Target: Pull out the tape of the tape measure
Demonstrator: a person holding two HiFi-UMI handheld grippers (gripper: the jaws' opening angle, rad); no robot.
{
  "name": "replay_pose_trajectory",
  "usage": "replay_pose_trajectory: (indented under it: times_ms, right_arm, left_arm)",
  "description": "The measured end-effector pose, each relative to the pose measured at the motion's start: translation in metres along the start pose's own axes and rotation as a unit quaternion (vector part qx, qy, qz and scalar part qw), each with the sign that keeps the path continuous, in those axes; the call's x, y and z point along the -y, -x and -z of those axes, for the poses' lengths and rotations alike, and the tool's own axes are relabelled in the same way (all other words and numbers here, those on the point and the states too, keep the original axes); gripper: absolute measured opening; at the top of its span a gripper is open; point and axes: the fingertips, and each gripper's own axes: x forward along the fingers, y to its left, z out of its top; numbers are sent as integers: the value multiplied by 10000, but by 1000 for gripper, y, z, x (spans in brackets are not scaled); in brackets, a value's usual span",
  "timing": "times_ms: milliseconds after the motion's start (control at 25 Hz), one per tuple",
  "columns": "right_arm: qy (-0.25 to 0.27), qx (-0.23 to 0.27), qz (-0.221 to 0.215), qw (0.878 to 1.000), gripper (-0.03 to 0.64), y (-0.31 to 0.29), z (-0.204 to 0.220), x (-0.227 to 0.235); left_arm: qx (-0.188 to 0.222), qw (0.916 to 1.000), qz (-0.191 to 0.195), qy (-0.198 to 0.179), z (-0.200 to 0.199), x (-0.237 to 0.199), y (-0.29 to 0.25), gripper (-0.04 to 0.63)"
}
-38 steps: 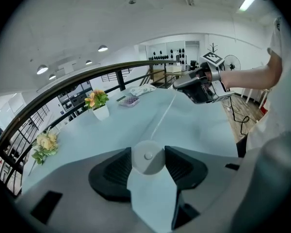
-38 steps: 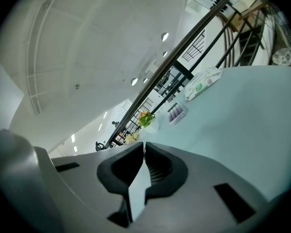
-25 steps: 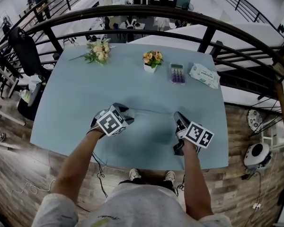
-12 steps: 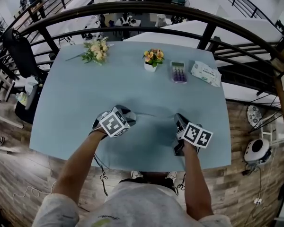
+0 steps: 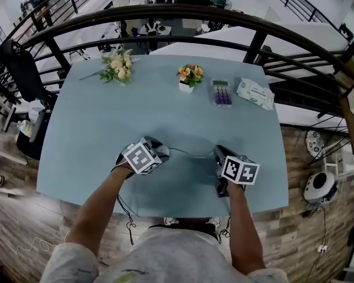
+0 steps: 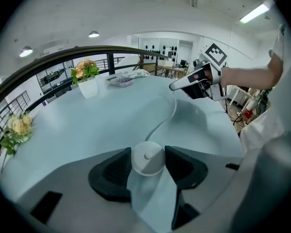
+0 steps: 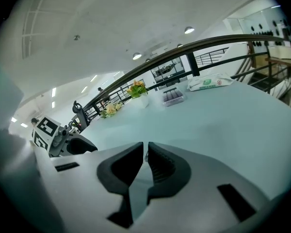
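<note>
Fingers (image 6: pixel 114 171) of the left gripper (image 6: pixel 148 151) were closed on the little round white tape measure (image 6: pixel 147 160), with one dark pad on each side of it. A thin pale tape (image 6: pixel 166 121) came out of the tape measure and ran in a soft bend over the light blue tabletop (image 5: pixel 94 128) to the right gripper (image 7: pixel 146 147). That gripper's fingers (image 7: pixel 166 171) were pressed almost together, with only a thin slit between them, and they pinched the end of the tape. The two grippers were well apart, side by side, near the edge of the tabletop closest to the person. The tape measure was on the person's left and the tape's end on the right. Each gripper had a cube with black and white squares on it. The person's arms (image 5: pixel 97 205) reached in from below to hold them. Far across the tabletop stood a white pot of orange and pink flowers (image 5: pixel 190 78). A loose bunch of pale flowers (image 5: pixel 117 68) lay well to the left of the pot. Just to the right of the pot was a small purple box (image 5: pixel 221 92), and beside that lay a white pack of wipes (image 5: pixel 255 94). A dark curved railing (image 5: pixel 165 13) ran behind the tabletop. A black chair (image 5: pixel 23 63) stood off to the left, and a wood floor (image 5: pixel 307 229) showed around the tabletop.
</note>
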Motion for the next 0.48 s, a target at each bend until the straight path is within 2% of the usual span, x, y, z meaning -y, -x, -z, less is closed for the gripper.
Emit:
replay_pose_trajectory:
  times_ms: [480]
  right_arm:
    - [-5, 35, 33, 10000, 51, 2, 0, -2]
  left_arm:
    - [159, 9997, -95, 184, -3, -3, 5, 233]
